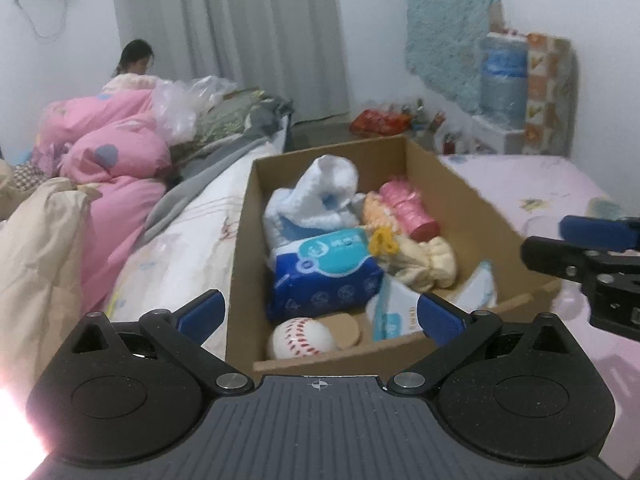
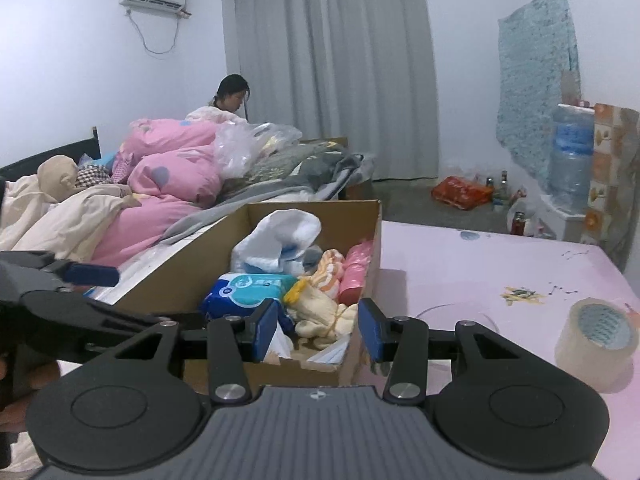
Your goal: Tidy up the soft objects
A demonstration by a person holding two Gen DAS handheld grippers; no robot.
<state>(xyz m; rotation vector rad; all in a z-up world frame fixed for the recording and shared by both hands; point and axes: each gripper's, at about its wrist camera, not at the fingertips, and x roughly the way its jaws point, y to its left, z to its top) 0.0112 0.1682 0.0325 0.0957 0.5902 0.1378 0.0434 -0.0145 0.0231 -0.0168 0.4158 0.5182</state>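
A cardboard box (image 1: 460,188) sits on the pink-covered surface, packed with soft things. Inside are a white and blue fluffy cloth (image 1: 320,196), a blue wipes pack (image 1: 324,276), a baseball (image 1: 302,338), a pink roll (image 1: 408,210) and pale yellow cloths (image 1: 432,260). My left gripper (image 1: 320,314) hangs open over the box's near end with nothing between its fingers. My right gripper (image 2: 319,330) stands half open above the box's (image 2: 192,264) near right corner, over the yellow cloths (image 2: 320,316), gripping nothing. Each gripper shows at the edge of the other's view.
A roll of clear tape (image 2: 598,340) lies on the pink cover (image 2: 480,272) to the right of the box. Left of the box a bed is piled with pink bedding (image 2: 172,176) and plastic bags. A person (image 2: 230,94) sits behind it. A water bottle (image 2: 572,156) stands far right.
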